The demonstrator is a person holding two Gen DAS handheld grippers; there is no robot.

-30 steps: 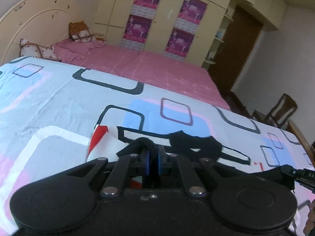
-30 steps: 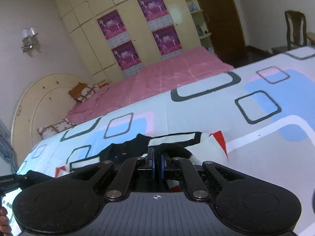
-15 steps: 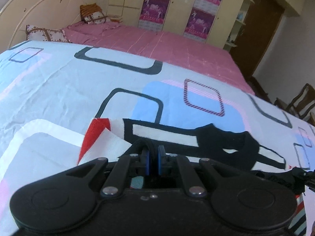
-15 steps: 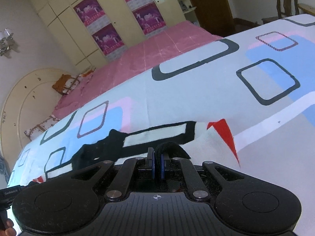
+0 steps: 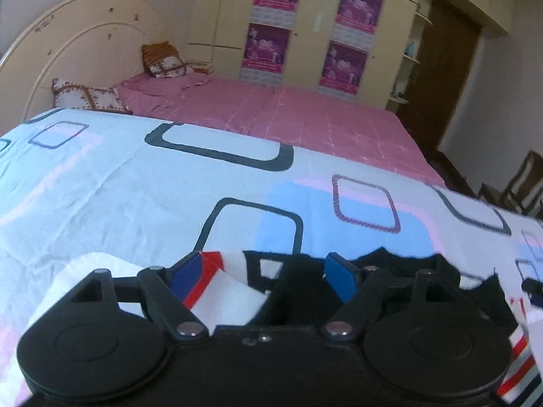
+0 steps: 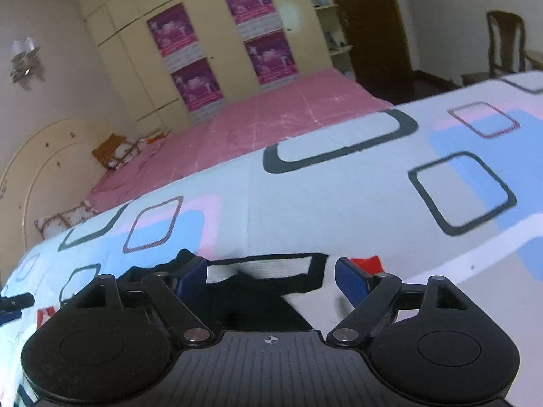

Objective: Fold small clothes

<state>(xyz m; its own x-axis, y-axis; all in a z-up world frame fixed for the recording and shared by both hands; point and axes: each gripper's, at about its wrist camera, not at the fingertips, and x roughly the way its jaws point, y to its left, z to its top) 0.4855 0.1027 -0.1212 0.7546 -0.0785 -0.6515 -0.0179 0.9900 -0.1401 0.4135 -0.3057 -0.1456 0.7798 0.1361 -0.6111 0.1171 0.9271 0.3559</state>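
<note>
A small white garment [image 5: 234,291] with black trim, red patches and a striped part lies on the patterned sheet [image 5: 118,196], just in front of both grippers. My left gripper [image 5: 263,276] is open, its blue pads [image 5: 339,276] spread over the garment's black edge. My right gripper [image 6: 271,276] is open too, its blue pads [image 6: 351,279] on either side of the black-trimmed edge of the garment [image 6: 264,268]. Neither holds cloth. The right gripper's tip shows at the right edge of the left wrist view [image 5: 532,286].
A pink bed [image 5: 288,118] lies beyond the patterned sheet, with pillows [image 5: 88,98] by a cream headboard. Cream wardrobes with purple posters [image 5: 271,47] line the far wall. A dark door [image 5: 448,78] and wooden chairs [image 6: 505,47] stand at the right.
Both grippers were shut on the garment's black edge and have opened, letting it drop onto the sheet. The garment now lies lower and flatter in front of them.
</note>
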